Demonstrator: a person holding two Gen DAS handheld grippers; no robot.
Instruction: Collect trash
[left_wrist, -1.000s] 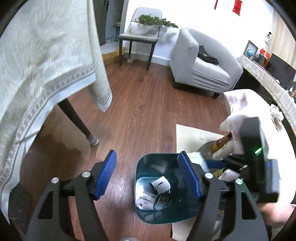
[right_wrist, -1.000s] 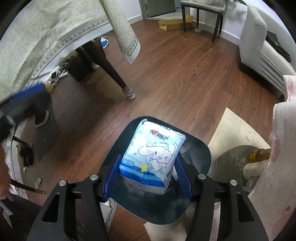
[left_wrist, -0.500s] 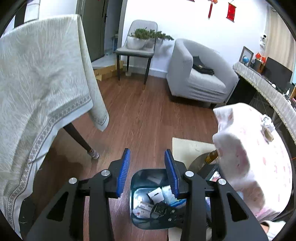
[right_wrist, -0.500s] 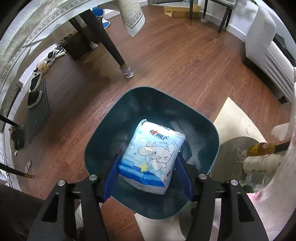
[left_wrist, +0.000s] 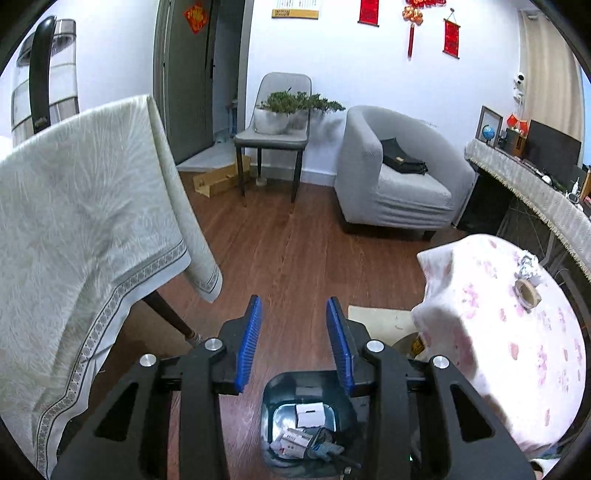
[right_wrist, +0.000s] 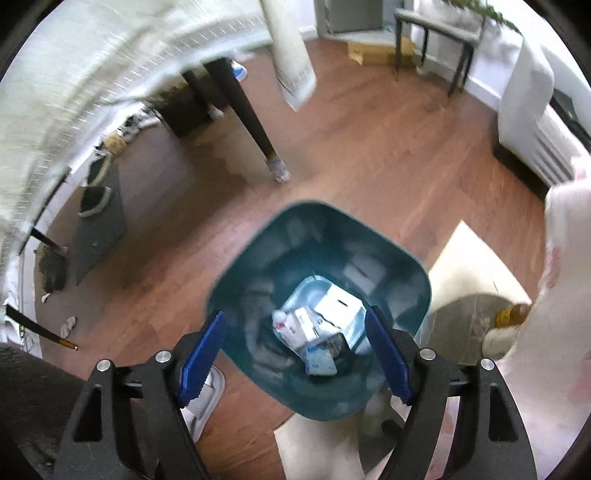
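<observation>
One glossy teal plastic bin (right_wrist: 318, 310), squarish with rounded corners, stands on the wood-plank floor (right_wrist: 369, 147) below me. At its bottom lies a small heap of trash: one white cardboard box (right_wrist: 338, 306), one soft blue-and-white tissue pack (right_wrist: 319, 360) and some smaller packets. My right gripper (right_wrist: 295, 358) hangs over the bin with jaws spread wide, holding nothing; my left gripper (left_wrist: 294, 345) has its ridged blue jaws partly open, also empty.

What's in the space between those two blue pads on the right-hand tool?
Nothing is held there. In the right wrist view, the right gripper hangs open over the teal trash bin; between its jaws you look down at the discarded packets lying inside.
</observation>
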